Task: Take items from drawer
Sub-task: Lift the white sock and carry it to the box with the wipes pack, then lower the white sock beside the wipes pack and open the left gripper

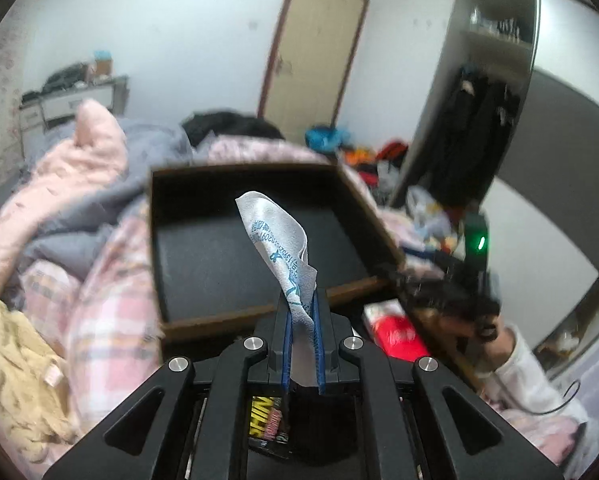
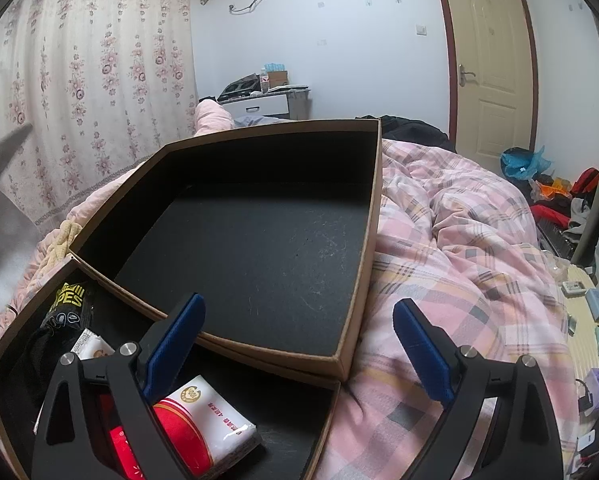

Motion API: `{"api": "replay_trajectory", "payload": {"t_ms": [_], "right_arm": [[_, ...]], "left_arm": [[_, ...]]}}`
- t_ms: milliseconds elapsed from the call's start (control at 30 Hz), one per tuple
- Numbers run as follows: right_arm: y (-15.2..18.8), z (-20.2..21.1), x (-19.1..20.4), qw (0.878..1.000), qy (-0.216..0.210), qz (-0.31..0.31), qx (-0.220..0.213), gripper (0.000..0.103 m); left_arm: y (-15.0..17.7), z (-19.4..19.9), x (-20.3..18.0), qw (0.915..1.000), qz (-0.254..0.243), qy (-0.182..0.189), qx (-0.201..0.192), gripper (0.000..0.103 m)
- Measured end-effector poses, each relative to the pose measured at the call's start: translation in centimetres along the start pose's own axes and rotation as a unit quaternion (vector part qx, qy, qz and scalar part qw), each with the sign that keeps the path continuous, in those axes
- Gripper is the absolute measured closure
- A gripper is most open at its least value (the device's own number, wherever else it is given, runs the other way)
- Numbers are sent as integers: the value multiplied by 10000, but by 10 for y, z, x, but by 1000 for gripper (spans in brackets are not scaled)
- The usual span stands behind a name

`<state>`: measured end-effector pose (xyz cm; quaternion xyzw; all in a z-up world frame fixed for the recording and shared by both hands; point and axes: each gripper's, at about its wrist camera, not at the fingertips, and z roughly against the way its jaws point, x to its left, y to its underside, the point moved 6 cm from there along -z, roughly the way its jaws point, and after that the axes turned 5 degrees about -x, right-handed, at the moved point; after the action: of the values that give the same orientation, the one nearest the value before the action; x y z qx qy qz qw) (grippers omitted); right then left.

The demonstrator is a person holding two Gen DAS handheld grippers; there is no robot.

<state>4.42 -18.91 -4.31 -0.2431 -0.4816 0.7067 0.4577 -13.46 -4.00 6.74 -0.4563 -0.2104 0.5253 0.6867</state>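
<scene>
My left gripper (image 1: 301, 304) is shut on a white cloth (image 1: 275, 236) with blue print, held up over an empty black-lined tray (image 1: 155, 240). Under the left gripper lies a black-and-yellow packet (image 1: 265, 424). My right gripper (image 2: 299, 344) is open, with nothing between its blue pads. It hovers over the near corner of the tray (image 2: 375, 240) and the open cardboard drawer (image 2: 283, 412). In the drawer lie a red-and-white tissue pack (image 2: 207, 412), the black-and-yellow wipes packet (image 2: 69, 300) and a small white packet (image 2: 89, 346).
Tray and drawer rest on a bed with a pink plaid quilt (image 2: 459, 260). A beige knitted cloth (image 1: 15, 380) lies at the left. A person's white sleeve (image 1: 527, 364) shows at the right. Clutter covers the floor (image 2: 559, 192) by the door (image 2: 491, 64).
</scene>
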Motion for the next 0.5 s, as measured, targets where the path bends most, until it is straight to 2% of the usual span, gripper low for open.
{"api": "replay_trajectory", "payload": {"t_ms": [67, 267, 500], "right_arm": [[0, 0, 0, 10000, 6, 5, -4, 10], [0, 0, 0, 10000, 6, 5, -6, 10], [0, 1, -2, 10000, -11, -37, -15, 9]], "left_arm": [[10, -17, -7, 9998, -69, 13, 190, 98], [33, -46, -30, 9955, -702, -206, 595, 98], [54, -66, -31, 9902, -879, -232, 1059, 98]]}}
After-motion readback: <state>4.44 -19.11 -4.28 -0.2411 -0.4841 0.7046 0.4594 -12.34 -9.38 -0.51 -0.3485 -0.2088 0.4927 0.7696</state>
